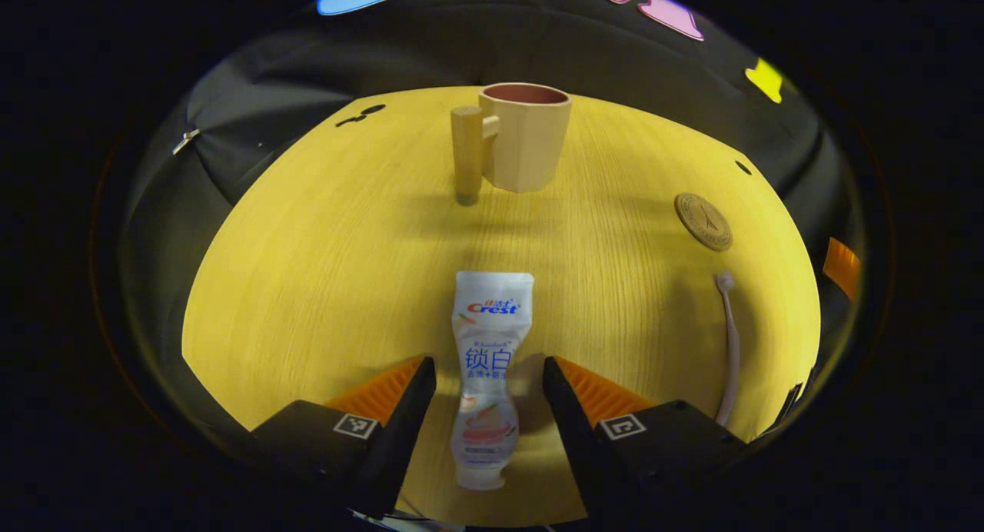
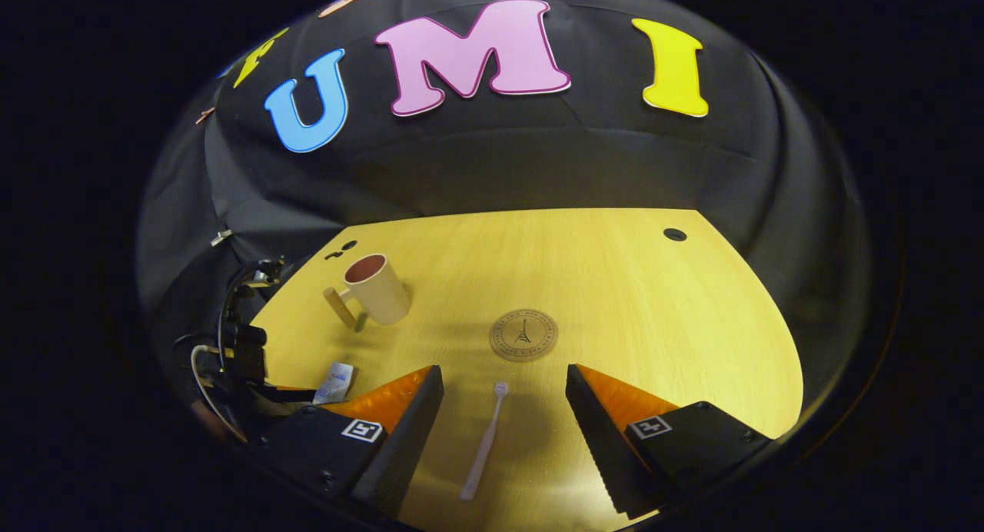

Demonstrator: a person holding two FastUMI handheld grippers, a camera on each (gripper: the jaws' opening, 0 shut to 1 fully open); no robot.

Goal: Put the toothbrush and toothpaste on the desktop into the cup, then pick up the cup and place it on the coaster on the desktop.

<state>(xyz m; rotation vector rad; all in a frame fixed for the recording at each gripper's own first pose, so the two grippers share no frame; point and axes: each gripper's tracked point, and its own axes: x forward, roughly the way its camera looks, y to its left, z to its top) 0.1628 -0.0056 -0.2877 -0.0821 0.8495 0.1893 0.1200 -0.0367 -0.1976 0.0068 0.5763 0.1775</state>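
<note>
A white toothpaste tube (image 1: 488,378) lies flat on the yellow desktop (image 1: 323,247), between the fingers of my left gripper (image 1: 489,374), which is open and does not touch it. Beyond it stands a beige cup (image 1: 525,136) with a wooden handle on its left. A pale pink toothbrush (image 2: 484,443) lies on the desktop between the open fingers of my right gripper (image 2: 503,382), head pointing away. The round brown coaster (image 2: 523,334) lies just beyond the brush. The cup (image 2: 375,288) and the tube's end (image 2: 334,383) appear to the left in the right gripper view.
The toothbrush (image 1: 730,347) and coaster (image 1: 703,221) lie right of the tube in the left gripper view. The other gripper's dark body with cables (image 2: 238,355) sits at the desktop's left edge. Small dark holes (image 2: 674,234) mark the far corners. Black cloth walls surround the desk.
</note>
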